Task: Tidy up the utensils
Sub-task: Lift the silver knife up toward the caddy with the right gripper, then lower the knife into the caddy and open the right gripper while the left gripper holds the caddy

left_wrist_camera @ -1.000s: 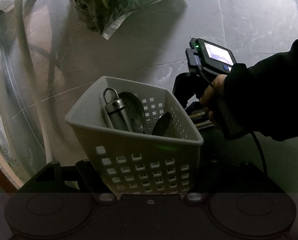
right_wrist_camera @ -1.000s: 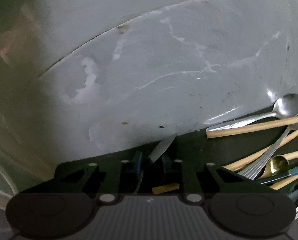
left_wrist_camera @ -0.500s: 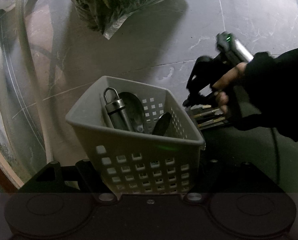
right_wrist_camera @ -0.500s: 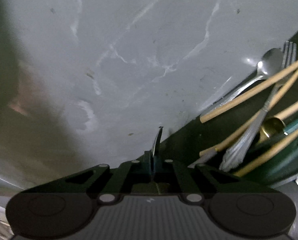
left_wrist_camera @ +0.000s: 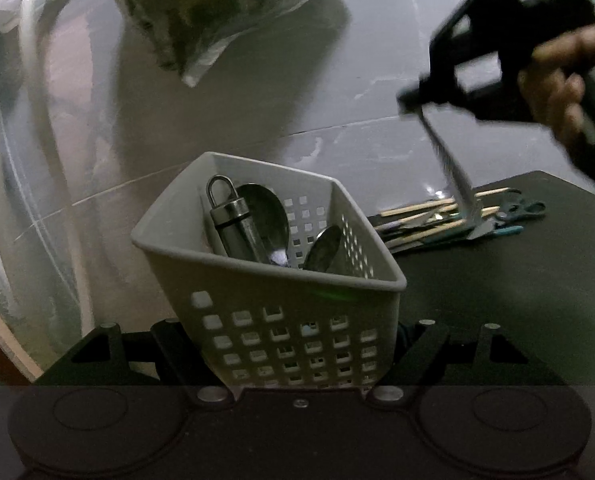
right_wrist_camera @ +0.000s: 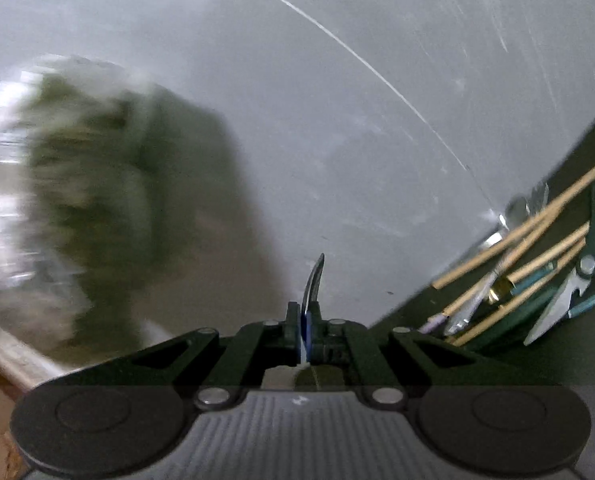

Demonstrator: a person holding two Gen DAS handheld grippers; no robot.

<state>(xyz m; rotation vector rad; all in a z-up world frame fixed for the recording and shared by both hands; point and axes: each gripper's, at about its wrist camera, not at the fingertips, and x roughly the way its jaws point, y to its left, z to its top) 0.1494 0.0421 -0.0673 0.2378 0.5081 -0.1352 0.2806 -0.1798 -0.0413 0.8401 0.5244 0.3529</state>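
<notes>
Your left gripper [left_wrist_camera: 297, 354] fingers hold the basket [left_wrist_camera: 281, 304], which already has a few metal utensils in it. Right of the basket a pile [left_wrist_camera: 449, 220] waits on the tabletop [left_wrist_camera: 517, 280]. Your right gripper [right_wrist_camera: 307, 324] fingers pinch a thin utensil [left_wrist_camera: 451, 172], lifted above the pile.

Basket [left_wrist_camera: 297, 320] sits low centre with spoons [left_wrist_camera: 271, 216] inside; utensil pile [left_wrist_camera: 457, 220] lies to its right on the mat [left_wrist_camera: 517, 300]; bag [left_wrist_camera: 217, 12] upper left.
</notes>
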